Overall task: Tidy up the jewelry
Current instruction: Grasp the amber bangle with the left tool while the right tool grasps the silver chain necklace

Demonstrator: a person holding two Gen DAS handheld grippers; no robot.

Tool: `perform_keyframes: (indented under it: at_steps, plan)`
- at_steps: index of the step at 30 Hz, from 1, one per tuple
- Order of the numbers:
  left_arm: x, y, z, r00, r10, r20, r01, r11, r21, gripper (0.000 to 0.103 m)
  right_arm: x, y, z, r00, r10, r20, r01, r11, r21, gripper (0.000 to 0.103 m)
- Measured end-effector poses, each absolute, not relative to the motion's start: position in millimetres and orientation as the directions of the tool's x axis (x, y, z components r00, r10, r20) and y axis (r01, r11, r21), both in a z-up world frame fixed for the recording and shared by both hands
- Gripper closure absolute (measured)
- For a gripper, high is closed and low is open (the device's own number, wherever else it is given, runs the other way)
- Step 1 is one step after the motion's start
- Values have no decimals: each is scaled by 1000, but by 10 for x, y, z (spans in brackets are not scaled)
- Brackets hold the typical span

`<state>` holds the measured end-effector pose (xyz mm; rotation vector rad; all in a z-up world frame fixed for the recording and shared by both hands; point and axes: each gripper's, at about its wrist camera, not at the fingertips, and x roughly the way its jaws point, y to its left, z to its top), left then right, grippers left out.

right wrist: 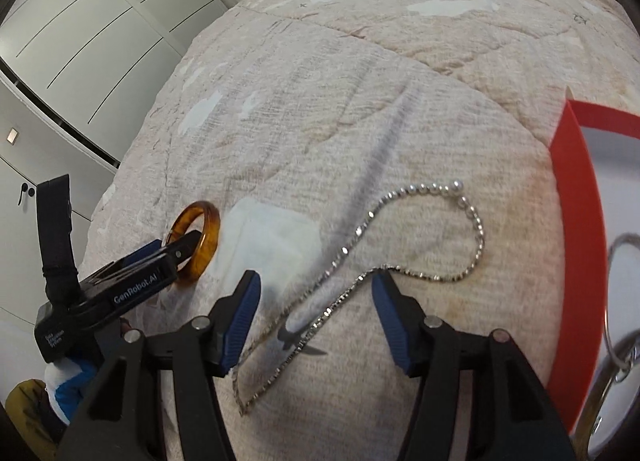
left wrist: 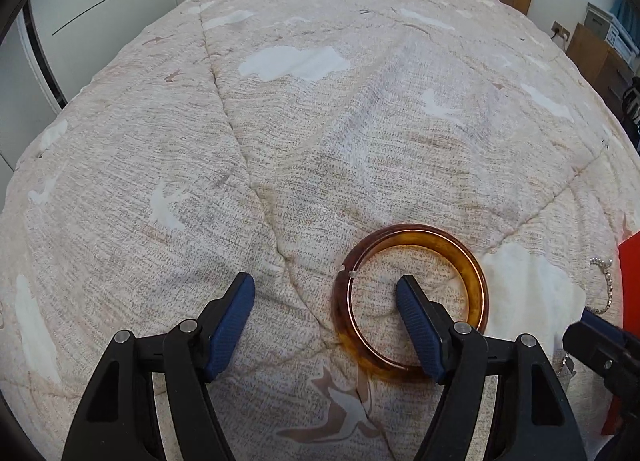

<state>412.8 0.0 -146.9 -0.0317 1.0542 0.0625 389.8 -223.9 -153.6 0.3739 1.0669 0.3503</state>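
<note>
On the quilt, our left gripper stands spread, one finger inside the amber bangle; our right gripper gapes over the silver chain, gripping nothing.

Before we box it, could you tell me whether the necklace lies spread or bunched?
Spread: the necklace lies in one loose, open loop across the quilt.

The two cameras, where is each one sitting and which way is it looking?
Left wrist view: sits on the left gripper, looking down along its open fingers at the amber bangle on the bedspread; one finger reaches inside the ring.
Right wrist view: sits on the right gripper, looking down at the silver chain, which lies between its open fingers, beside a red box.
Shared: bangle, chain, bedspread, red box, and each view catches the other gripper at its edge.
</note>
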Motion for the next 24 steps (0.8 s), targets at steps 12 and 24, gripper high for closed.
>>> perform_keyframes:
  at_steps: [12, 24]
  plan:
    - [4261, -98, -1552, 508, 50, -860, -58, 998, 23, 53, 3869, -2118, -1590, 428, 426, -797, -168, 904, 394, 81]
    - [3999, -137, -1287, 507, 45, -861, -31, 999, 34, 93, 3391, -2103, -1453, 384, 499, -777, -210, 867, 452, 100]
